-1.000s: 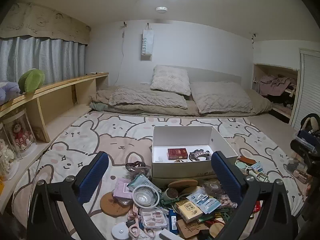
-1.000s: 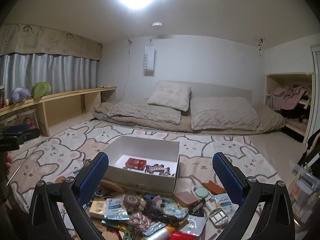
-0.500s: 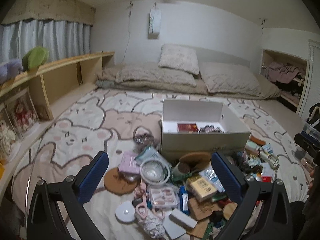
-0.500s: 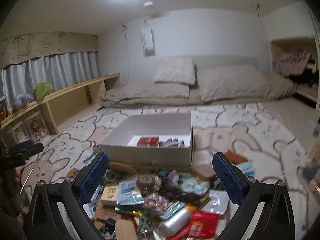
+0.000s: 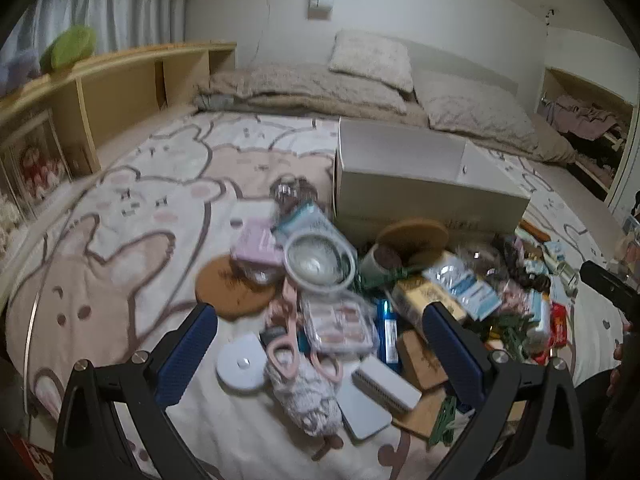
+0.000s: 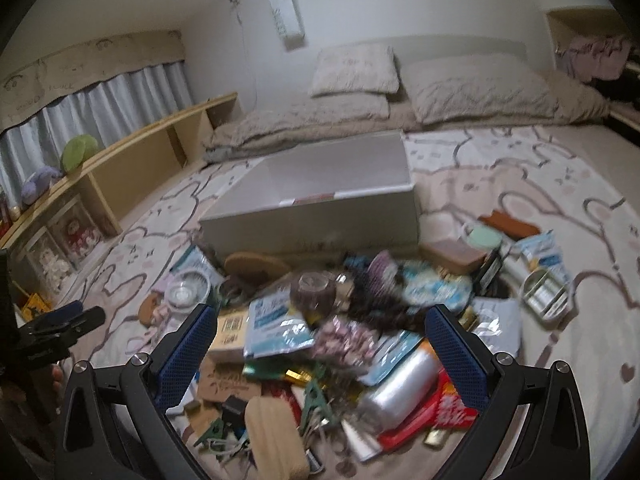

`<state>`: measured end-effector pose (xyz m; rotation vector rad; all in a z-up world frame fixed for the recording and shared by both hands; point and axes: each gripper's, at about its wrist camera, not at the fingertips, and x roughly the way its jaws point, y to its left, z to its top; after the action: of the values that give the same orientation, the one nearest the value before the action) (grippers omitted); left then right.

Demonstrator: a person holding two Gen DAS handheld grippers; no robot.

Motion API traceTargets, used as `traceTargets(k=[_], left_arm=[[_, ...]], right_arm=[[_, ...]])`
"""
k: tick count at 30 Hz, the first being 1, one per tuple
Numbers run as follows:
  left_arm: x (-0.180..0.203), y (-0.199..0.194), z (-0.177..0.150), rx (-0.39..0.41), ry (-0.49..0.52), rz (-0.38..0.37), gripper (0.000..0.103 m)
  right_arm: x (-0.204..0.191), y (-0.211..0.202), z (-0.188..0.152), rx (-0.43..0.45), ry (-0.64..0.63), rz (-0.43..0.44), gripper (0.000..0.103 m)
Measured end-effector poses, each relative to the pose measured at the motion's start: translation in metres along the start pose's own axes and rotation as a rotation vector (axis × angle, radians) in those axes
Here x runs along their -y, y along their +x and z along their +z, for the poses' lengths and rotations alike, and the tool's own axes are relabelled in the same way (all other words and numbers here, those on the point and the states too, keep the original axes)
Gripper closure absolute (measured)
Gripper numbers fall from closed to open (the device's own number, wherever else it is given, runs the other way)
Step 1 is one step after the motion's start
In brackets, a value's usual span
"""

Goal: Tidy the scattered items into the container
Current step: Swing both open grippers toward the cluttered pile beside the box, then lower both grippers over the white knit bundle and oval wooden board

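Observation:
A white cardboard box point(image 5: 424, 196) point(image 6: 320, 216) stands on the bear-print blanket, behind a heap of small items. My left gripper point(image 5: 320, 340) is open above pink scissors point(image 5: 286, 344), a clear case of pink items point(image 5: 340, 320) and a white disc point(image 5: 242, 362). My right gripper point(image 6: 320, 340) is open over a blue-white pouch point(image 6: 276, 324), a silver tube point(image 6: 400, 380) and a dried flower bundle point(image 6: 348, 340). Nothing is held. Both views are blurred.
A cork coaster point(image 5: 232, 288) and a round clear dish point(image 5: 320, 260) lie left of the heap. A wooden shelf point(image 5: 120, 88) runs along the left wall. Pillows and a quilt point(image 6: 400, 92) lie behind the box. The other gripper point(image 6: 60, 328) shows at the left edge.
Both grippers have dropped lower and tilted down toward the heap, which now fills the space between their fingers. The box interior has slipped out of sight in the left wrist view.

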<state>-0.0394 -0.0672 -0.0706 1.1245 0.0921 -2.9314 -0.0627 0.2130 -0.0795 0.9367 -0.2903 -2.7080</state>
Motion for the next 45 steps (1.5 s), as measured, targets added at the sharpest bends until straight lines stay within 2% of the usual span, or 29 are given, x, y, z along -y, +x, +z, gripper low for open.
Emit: traceTargets(k=[3,7,11,14,16,19,23,26,28,30,33,38,45], left_arm=[[0.001,0.008,-0.011,-0.035,-0.003,0.002,0.000],[-0.002,0.018,-0.024,-0.105,-0.034,-0.048,0.000],[-0.008,0.024,-0.031,-0.136,-0.080,-0.068,0.000],[-0.011,0.029,-0.035,-0.159,-0.092,-0.051,0.002],[-0.011,0.032,-0.037,-0.171,-0.094,-0.046,0.008],[-0.011,0.038,-0.041,-0.195,-0.097,-0.054,0.011],[-0.011,0.044,-0.046,-0.224,-0.107,-0.074,0.022],[-0.014,0.050,-0.049,-0.250,-0.130,-0.088,0.026],[-0.018,0.053,-0.050,-0.261,-0.150,-0.099,0.029],[-0.024,0.054,-0.051,-0.269,-0.177,-0.115,0.038],[-0.032,0.056,-0.053,-0.275,-0.219,-0.134,0.043],[-0.036,0.059,-0.055,-0.282,-0.245,-0.156,0.048],[-0.046,0.070,-0.060,-0.323,-0.307,-0.184,0.048]], right_arm=[[-0.006,0.007,-0.009,-0.034,-0.007,0.000,0.000],[-0.017,0.017,-0.023,-0.090,-0.016,-0.037,0.000],[-0.024,0.020,-0.036,-0.119,-0.023,0.019,0.000],[-0.025,0.022,-0.044,-0.148,0.008,0.053,0.000],[-0.023,0.025,-0.052,-0.187,0.045,0.072,0.000],[-0.028,0.027,-0.063,-0.215,0.042,0.045,0.000],[-0.046,0.027,-0.079,-0.234,-0.059,-0.002,0.000],[-0.060,0.025,-0.089,-0.237,-0.136,-0.012,0.000],[-0.063,0.025,-0.092,-0.241,-0.153,-0.018,0.000],[-0.063,0.025,-0.094,-0.253,-0.160,-0.034,0.000],[-0.061,0.025,-0.089,-0.299,-0.174,-0.069,0.000],[-0.062,0.018,-0.079,-0.369,-0.275,-0.164,0.000],[-0.068,0.021,-0.071,-0.484,-0.458,-0.138,0.000]])
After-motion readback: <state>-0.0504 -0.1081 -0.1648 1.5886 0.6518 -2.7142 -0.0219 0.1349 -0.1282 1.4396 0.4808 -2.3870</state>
